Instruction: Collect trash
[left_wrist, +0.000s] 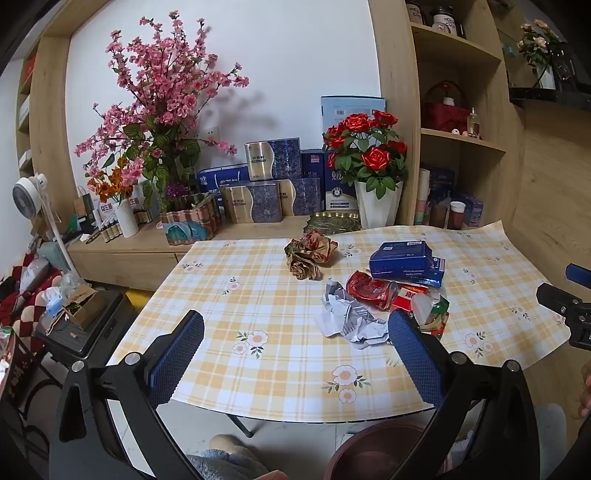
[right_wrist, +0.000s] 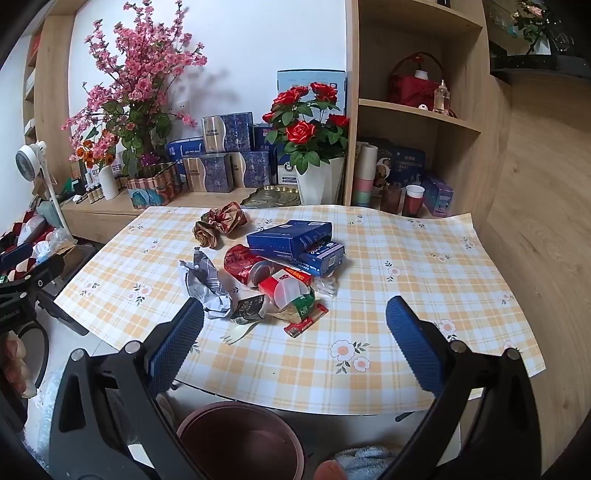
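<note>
Trash lies in a heap on the checked tablecloth (right_wrist: 406, 266): crumpled white-grey paper (left_wrist: 347, 317) (right_wrist: 207, 284), a crushed red can (left_wrist: 369, 290) (right_wrist: 245, 264), blue boxes (left_wrist: 404, 262) (right_wrist: 295, 240), a red-white carton (right_wrist: 286, 286), a plastic fork (right_wrist: 242, 334) and a crumpled gold-red wrapper (left_wrist: 308, 253) (right_wrist: 219, 225). A dark red bin (right_wrist: 240, 439) (left_wrist: 373, 454) stands on the floor under the table's near edge. My left gripper (left_wrist: 295, 354) is open and empty, near the front edge. My right gripper (right_wrist: 295, 343) is open and empty, just short of the heap.
A low wooden cabinet (left_wrist: 125, 254) behind the table carries a pink flower arrangement (left_wrist: 159, 110), gift boxes and a white pot of red roses (right_wrist: 310, 129). Wooden shelves (right_wrist: 417, 110) stand at back right. A fan (left_wrist: 27, 195) and clutter are at left.
</note>
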